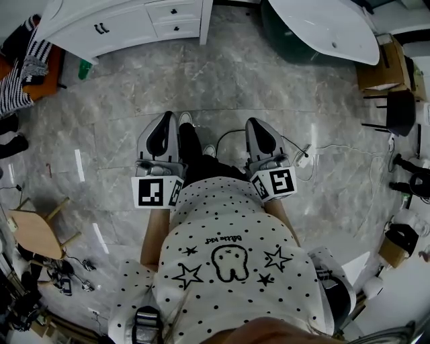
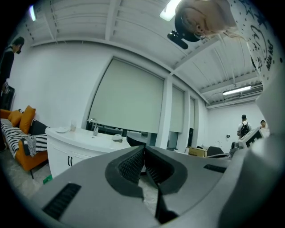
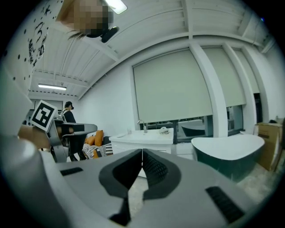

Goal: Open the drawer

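Note:
The white cabinet [image 1: 127, 27] stands across the marble floor at the top left of the head view. Its two drawers [image 1: 175, 20] with black handles are closed. Both grippers are held close to the person's body, far from it. My left gripper [image 1: 163, 118] is shut with nothing between its jaws, and its tips meet in its own view [image 2: 144, 148]. My right gripper [image 1: 258, 123] is likewise shut and empty [image 3: 142, 152]. The cabinet [image 2: 67, 153] shows low at the left in the left gripper view, and mid-distance as the cabinet [image 3: 142, 141] in the right gripper view.
A white bathtub [image 1: 329, 27] stands at the top right. An orange sofa with a striped blanket [image 1: 23, 67] is at the left, a wooden stool [image 1: 33, 232] lower left. Cardboard boxes [image 1: 379, 67], a black chair [image 1: 400, 111] and floor cables [image 1: 302, 158] lie to the right.

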### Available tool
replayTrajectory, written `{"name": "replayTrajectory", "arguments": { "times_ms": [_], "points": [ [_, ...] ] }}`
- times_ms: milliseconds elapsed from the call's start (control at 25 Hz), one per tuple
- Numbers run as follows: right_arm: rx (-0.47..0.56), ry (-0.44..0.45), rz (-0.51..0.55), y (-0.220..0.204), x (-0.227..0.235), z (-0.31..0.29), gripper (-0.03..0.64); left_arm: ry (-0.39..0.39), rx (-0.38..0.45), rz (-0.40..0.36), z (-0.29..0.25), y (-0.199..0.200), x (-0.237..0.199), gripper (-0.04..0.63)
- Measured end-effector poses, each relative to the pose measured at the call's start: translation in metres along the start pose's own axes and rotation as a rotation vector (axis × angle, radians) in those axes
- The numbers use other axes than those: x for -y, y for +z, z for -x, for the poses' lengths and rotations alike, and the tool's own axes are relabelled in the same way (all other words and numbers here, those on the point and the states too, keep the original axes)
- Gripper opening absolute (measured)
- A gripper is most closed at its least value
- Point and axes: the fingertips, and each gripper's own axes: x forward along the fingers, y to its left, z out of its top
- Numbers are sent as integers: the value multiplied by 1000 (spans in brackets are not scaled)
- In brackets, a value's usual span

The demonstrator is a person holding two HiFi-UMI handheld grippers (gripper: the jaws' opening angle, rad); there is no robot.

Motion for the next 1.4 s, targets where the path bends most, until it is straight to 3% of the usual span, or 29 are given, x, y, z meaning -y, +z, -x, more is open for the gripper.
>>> {"name": "replayTrajectory", "arguments": {
  "times_ms": [360,840,1400],
  "points": [
    [6,-73,-25,21,18,-84,15,-32,-24,0,-68,15,-66,6],
    [64,-111,0,54,-5,-180,15,-70,3,-13,-135,41,-139,6],
    [16,-110,-15,55,17,-225,15,-53,-17,53,-174,40,-158,6]
  ]
}}
